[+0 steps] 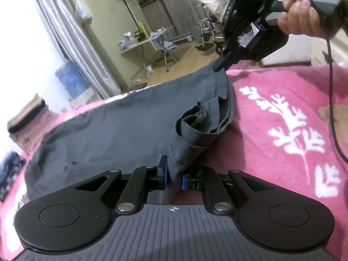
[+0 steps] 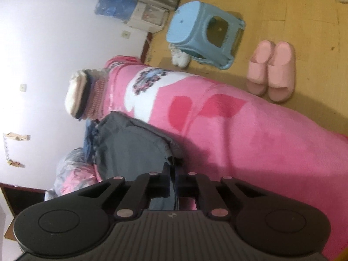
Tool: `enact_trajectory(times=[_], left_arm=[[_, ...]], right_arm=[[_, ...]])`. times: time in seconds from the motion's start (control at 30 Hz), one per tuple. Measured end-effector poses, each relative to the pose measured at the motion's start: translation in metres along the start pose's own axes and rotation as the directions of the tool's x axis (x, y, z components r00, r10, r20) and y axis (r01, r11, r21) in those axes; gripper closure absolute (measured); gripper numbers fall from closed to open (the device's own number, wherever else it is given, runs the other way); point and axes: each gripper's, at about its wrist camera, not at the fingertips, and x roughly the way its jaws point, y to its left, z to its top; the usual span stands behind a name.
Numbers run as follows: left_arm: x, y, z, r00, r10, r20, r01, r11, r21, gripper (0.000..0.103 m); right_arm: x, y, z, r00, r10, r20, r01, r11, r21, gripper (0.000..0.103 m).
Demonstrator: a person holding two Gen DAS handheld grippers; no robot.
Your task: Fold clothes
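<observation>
A dark grey garment [image 1: 108, 130] lies spread on a pink blanket [image 1: 271, 108]. In the left wrist view my left gripper [image 1: 174, 179] is shut on a bunched near corner of the cloth. The right gripper [image 1: 219, 65], held by a hand [image 1: 302, 15], pinches the garment's far corner with its tips together. In the right wrist view the same grey garment [image 2: 130, 148] runs into my right gripper [image 2: 174, 180], whose pads press on a thin fold of it. The edge between the two held corners is rumpled and rolled.
A black cable [image 1: 331, 87] hangs from the right gripper over the blanket. Beyond the bed are a blue stool [image 2: 202, 34], pink slippers [image 2: 271, 71], a folding table [image 1: 141, 43] and a walker [image 1: 208, 32]. Folded items [image 2: 84, 93] lie stacked at the blanket's far end.
</observation>
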Motion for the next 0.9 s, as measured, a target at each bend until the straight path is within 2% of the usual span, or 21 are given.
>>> enact_trajectory(times=[0.23, 0.5, 0.73, 0.9], left_arm=[[-0.002, 0.017, 0.0, 0.999, -0.046, 0.011, 0.047, 0.992, -0.121, 0.095], [-0.002, 0.028, 0.001, 0.998, -0.054, 0.022, 0.057, 0.983, -0.174, 0.095], [-0.003, 0.051, 0.0, 0.996, -0.074, 0.047, 0.086, 0.943, -0.322, 0.095], [-0.003, 0.062, 0.001, 0.996, -0.071, 0.06, 0.088, 0.932, -0.351, 0.096]], right_arm=[[-0.003, 0.016, 0.003, 0.998, 0.064, -0.001, -0.064, 0.998, -0.012, 0.1], [0.006, 0.036, 0.007, 0.994, 0.104, -0.02, -0.104, 0.994, -0.03, 0.1], [0.019, 0.056, 0.008, 0.991, 0.12, -0.052, -0.123, 0.992, -0.043, 0.1], [0.03, 0.068, 0.01, 0.989, 0.13, -0.066, -0.133, 0.99, -0.044, 0.1]])
